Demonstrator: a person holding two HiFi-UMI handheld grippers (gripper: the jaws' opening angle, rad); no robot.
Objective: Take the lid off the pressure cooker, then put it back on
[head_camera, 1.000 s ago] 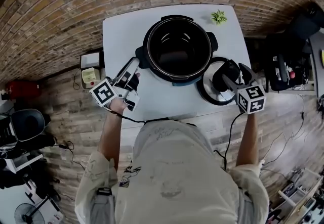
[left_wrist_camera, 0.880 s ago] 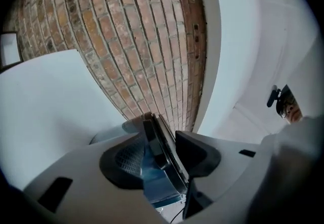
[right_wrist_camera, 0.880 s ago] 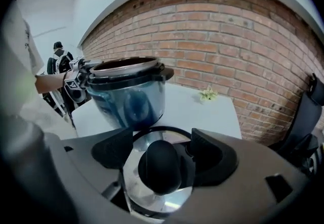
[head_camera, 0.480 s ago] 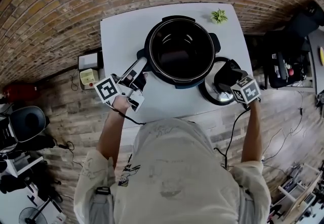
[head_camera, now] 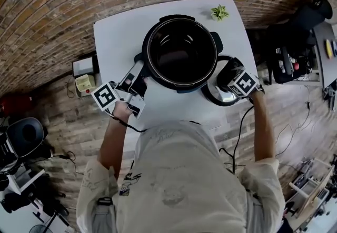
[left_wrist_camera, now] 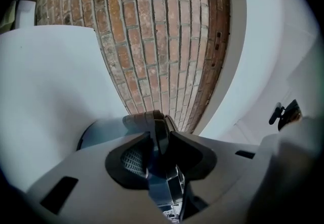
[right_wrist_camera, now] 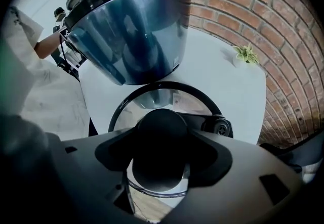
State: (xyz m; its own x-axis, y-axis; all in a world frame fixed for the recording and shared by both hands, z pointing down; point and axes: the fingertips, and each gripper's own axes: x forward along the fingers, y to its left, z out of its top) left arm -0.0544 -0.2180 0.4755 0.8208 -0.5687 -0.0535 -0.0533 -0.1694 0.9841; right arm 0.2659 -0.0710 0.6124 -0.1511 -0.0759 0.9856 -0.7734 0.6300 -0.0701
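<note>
A person stood over a white counter with a tool in each hand. The open pressure cooker sat on it, and its lid lay flat just to the cooker's right. The left tool, its jaws just closing, clamped the cooker's side handle. The right tool pointed down, its jaws just closing, and gripped the lid's black knob.

The cooker stands on the middle of the table, toward its far side; the lid lies on the table just right of the cooker, by the near right edge; a small plant sits at the far right corner; two boxes lie left of the table.
</note>
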